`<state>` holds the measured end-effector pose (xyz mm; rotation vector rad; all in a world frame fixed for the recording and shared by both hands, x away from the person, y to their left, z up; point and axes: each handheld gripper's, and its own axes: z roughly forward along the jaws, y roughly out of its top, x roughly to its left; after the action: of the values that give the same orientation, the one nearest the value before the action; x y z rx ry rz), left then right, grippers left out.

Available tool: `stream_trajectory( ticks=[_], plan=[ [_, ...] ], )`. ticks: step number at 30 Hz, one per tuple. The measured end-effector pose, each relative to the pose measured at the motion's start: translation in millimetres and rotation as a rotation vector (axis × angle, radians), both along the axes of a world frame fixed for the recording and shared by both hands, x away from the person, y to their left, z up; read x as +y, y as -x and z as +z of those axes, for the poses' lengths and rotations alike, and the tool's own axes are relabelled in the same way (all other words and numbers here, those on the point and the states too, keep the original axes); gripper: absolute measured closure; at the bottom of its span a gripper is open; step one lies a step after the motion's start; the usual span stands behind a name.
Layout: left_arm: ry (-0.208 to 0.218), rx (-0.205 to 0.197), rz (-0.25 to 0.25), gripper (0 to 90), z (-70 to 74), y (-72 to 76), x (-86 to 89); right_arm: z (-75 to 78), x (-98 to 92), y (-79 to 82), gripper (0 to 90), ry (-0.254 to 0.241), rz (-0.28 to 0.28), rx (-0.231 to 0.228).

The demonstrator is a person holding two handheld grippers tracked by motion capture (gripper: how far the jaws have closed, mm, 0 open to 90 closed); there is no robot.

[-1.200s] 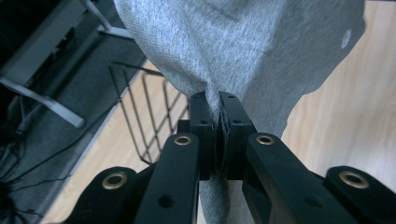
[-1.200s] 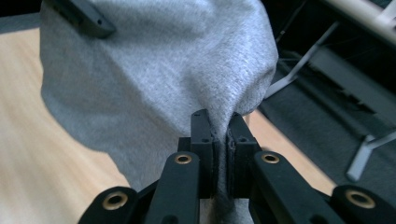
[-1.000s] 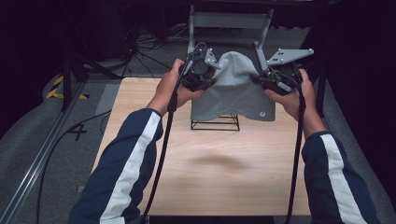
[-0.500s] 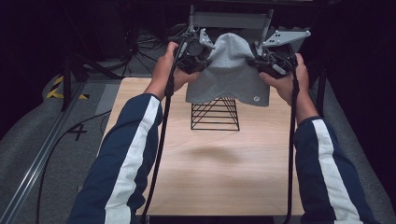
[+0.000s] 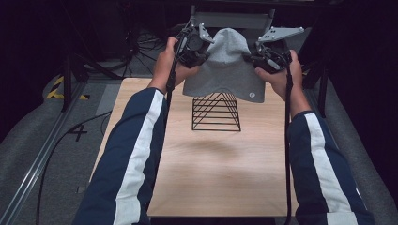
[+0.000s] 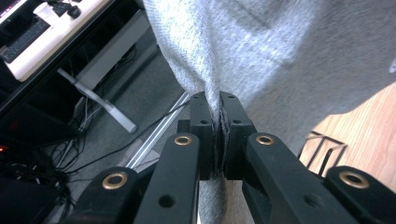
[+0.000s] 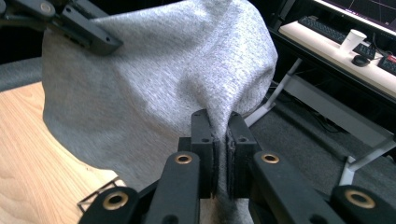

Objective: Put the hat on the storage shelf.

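A light wooden table (image 5: pixel 211 164) carries a black wire pyramid rack (image 5: pixel 216 112) at its far middle. Above it hangs a grey beanie (image 5: pixel 227 65), pinched left by the left gripper (image 6: pixel 218 116), right by the right gripper (image 7: pixel 219 135), both clamped tight.

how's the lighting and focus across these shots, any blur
High view: table lit, surroundings near black, slightly soft. Left gripper view: grey beanie bright and sharp, background dim. Right gripper view: knit crisp, desk behind evenly lit, no motion blur.
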<state>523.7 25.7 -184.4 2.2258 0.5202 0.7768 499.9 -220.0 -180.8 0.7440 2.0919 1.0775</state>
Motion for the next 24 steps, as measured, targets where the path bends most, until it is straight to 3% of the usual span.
stream_trajectory(
  ticks=[5,12,17,24],
  plan=[
    [0.025,0.021,-0.006,86.0,-4.9,-5.4,0.7,-2.7,1.3,-7.6,84.7,-0.01,-0.001,0.007],
    [0.017,0.04,-0.021,86.0,-17.1,-7.7,1.8,-17.3,2.1,-12.7,84.7,-0.016,0.017,0.04],
    [0.038,0.05,-0.031,85.9,-19.5,-2.1,9.0,-24.0,-0.2,-7.9,84.7,-0.019,0.028,0.054],
    [0.057,0.042,-0.043,86.0,-21.1,11.3,14.4,-24.4,-3.7,5.3,84.7,-0.017,0.04,0.037]
  ],
)
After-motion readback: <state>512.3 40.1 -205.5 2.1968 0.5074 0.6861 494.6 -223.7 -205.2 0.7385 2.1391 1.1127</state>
